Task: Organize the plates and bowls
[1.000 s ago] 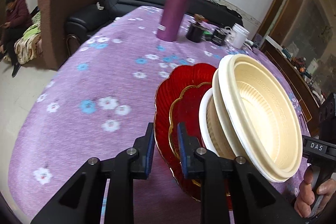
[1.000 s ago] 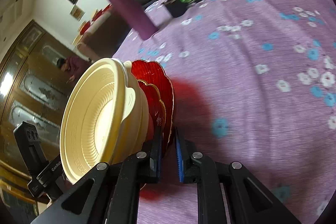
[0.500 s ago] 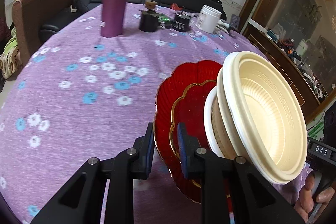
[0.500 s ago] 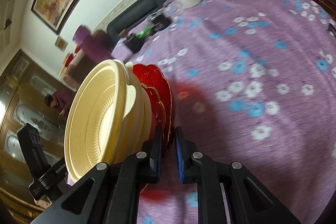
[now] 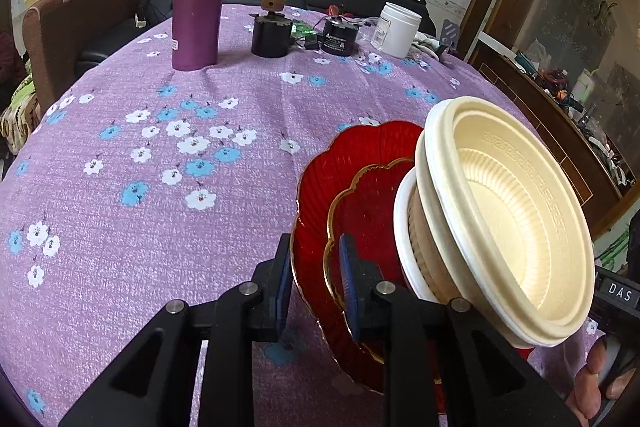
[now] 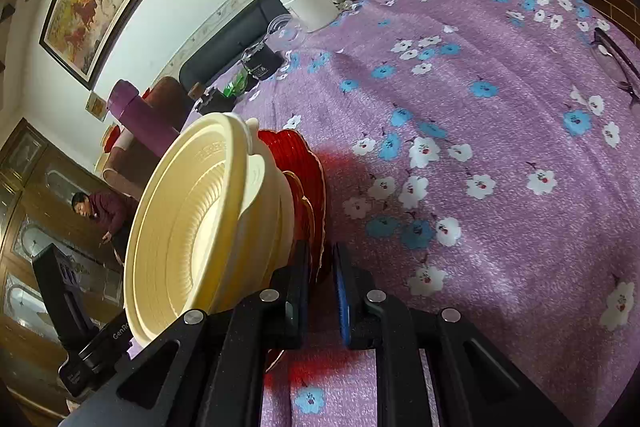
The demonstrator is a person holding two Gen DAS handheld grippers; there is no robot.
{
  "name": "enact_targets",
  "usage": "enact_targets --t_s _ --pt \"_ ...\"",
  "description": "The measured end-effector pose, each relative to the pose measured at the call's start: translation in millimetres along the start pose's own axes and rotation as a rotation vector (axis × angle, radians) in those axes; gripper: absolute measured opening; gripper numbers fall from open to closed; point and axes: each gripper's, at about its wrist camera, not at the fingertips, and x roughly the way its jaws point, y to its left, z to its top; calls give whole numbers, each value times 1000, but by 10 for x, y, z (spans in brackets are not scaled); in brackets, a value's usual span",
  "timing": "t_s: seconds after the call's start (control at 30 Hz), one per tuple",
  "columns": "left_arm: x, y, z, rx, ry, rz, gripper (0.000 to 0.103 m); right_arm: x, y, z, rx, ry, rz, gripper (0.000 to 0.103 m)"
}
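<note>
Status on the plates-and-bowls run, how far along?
Done: cream bowls are nested and sit on the small red plate, itself on the large red plate.
In hand: left gripper and right gripper each pinch the plates' rims, carrying the stack tilted above the purple tablecloth.
Left: setting the stack down.

Left gripper: jaws closed to a narrow gap, blue pads clamping the rim of the red plates. Right gripper: jaws likewise narrowed, gripping the opposite rim, fingers pointing toward the far side.
</note>
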Motion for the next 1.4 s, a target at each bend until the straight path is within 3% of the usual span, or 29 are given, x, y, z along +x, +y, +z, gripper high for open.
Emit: enact_targets --t_s 0.47,1.4 --pt "51 -89 33 24 -78 58 36 170 94 39 -50 -28 -57 13" --pt "25 -99 28 35 -122 92 36 233 185 30 -85 -43 -94 13"
